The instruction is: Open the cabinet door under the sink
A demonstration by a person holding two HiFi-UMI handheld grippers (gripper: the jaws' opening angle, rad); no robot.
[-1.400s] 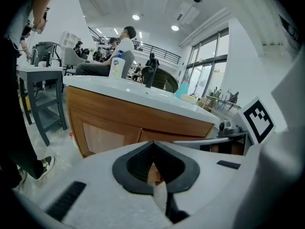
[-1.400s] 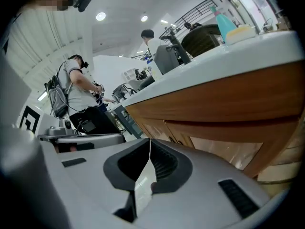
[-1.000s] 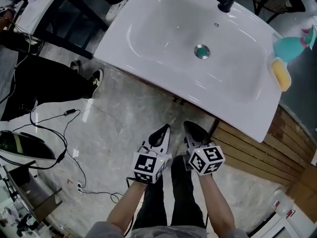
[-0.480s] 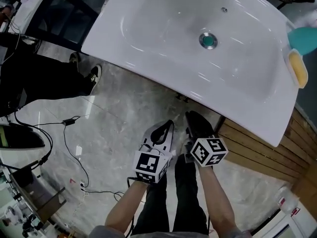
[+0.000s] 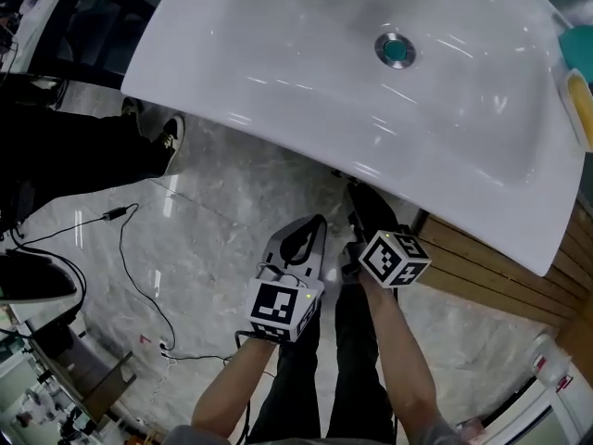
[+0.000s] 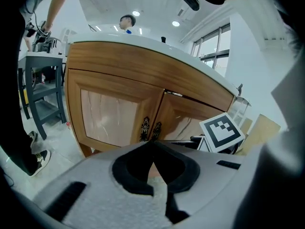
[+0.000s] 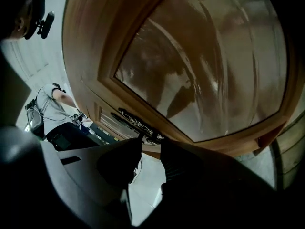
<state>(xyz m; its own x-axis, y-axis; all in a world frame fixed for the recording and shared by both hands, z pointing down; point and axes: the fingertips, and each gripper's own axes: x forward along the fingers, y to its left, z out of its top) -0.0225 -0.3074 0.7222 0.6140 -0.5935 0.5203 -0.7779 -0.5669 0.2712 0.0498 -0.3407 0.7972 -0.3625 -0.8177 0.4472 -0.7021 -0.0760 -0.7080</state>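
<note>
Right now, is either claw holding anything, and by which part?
The left claw is shut, empty. The right claw straddles the end of the door handle; a firm grip cannot be told.

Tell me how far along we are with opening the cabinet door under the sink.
Nothing is done yet: both cabinet doors look closed. In hand: the right gripper has its jaws apart at a door's ornate handle, not clearly clamped. The left gripper is shut, empty. Left: grip and pull the door open.
</note>
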